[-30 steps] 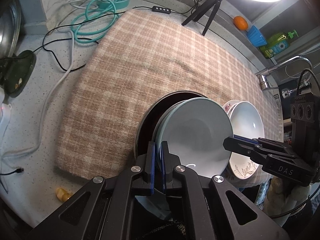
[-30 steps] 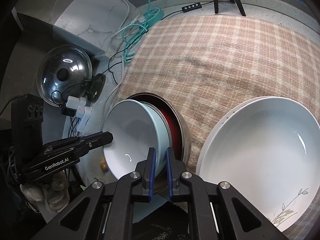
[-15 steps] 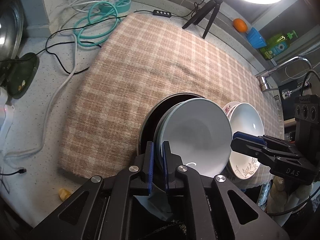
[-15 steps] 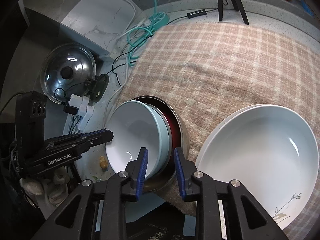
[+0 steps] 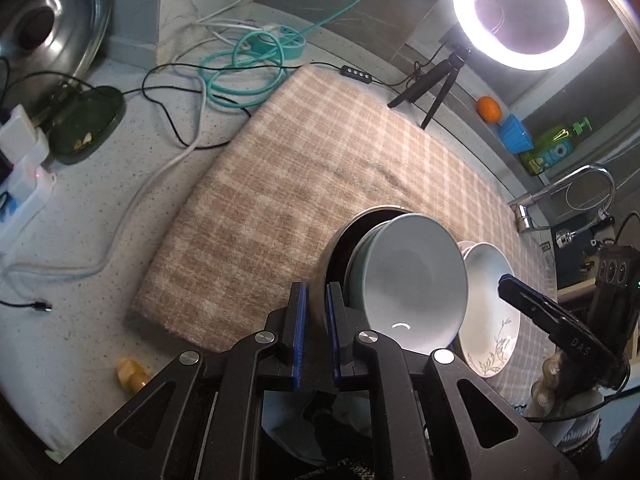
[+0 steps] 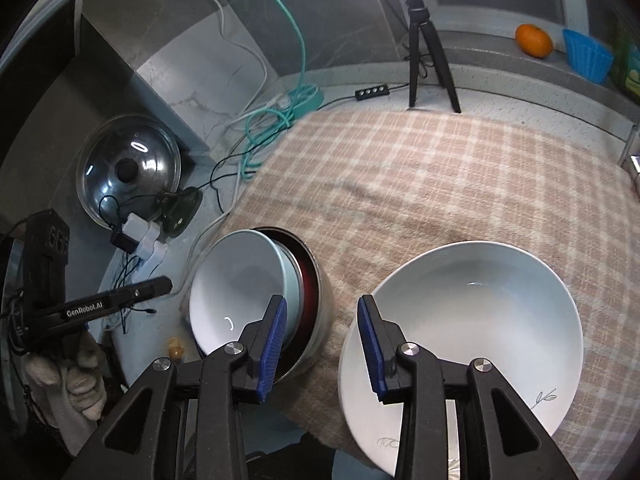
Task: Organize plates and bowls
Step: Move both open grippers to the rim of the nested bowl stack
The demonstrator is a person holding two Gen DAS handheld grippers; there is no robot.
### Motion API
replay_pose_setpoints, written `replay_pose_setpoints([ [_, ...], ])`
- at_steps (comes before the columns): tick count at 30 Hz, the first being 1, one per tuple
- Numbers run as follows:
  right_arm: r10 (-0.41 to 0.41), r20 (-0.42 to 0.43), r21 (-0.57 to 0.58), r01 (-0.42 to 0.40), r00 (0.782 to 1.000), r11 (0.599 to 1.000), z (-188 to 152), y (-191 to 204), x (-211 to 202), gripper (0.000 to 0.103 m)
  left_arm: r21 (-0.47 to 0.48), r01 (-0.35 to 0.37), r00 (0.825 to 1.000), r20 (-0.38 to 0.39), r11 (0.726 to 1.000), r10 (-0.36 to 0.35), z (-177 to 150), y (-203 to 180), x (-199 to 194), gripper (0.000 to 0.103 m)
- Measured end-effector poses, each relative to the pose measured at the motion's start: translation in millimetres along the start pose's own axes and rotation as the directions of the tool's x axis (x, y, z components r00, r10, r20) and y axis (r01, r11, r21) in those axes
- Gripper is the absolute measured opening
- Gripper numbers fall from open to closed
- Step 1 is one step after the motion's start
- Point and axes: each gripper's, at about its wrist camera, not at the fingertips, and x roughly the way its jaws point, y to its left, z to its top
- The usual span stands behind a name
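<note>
While the left gripper [image 5: 316, 332] has its blue pads [image 5: 299, 336] almost together, with the wall of the metal pot [image 5: 320, 272] standing in the narrow gap between them, I cannot tell if they press on it. Its jaws have just been opening a little. The pale blue bowl [image 5: 416, 276] leans tilted inside this pot, on the checked cloth [image 5: 304, 168]. The right gripper [image 6: 322, 344] has just been opening too; its jaws stand apart with nothing between them. It hangs over the space between the pot and the white bowl [image 6: 472, 320].

Only the left wrist view shows the faucet [image 5: 560, 192] and the lit ring lamp [image 5: 516, 12] whole. Only the right wrist view shows the gloved hand [image 6: 80, 368] holding the left tool, and the pot lid [image 6: 128, 168] in full.
</note>
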Motion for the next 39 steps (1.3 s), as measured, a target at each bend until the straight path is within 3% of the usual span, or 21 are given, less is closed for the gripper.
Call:
replay_pose_setpoints([
  [5,0.0,0.031,0.036,-0.001,1.0,0.999,-10,-8,1,0.033,-0.003,-0.014,1.0,0.017,1.0,0.014,-9,0,5,0.009],
  [16,-0.065,-0.007,0.053,0.065,0.998,0.996,-13,-7,13,0.033,0.042,-0.031,0.999,0.012,0.999,0.03,-12,-7,14,0.009],
  [25,-0.058,-0.029,0.061,0.059,0.998,0.996,-11,-6,19,0.033,0.068,-0.069,0.997,0.023,0.995,0.068,-11,-8,14,0.009],
  [39,-0.074,-0.035,0.054,0.076,0.997,0.996,-9,-6,21,0.033,0.067,-0.057,0.998,0.017,0.996,0.056,-10,-8,16,0.009],
])
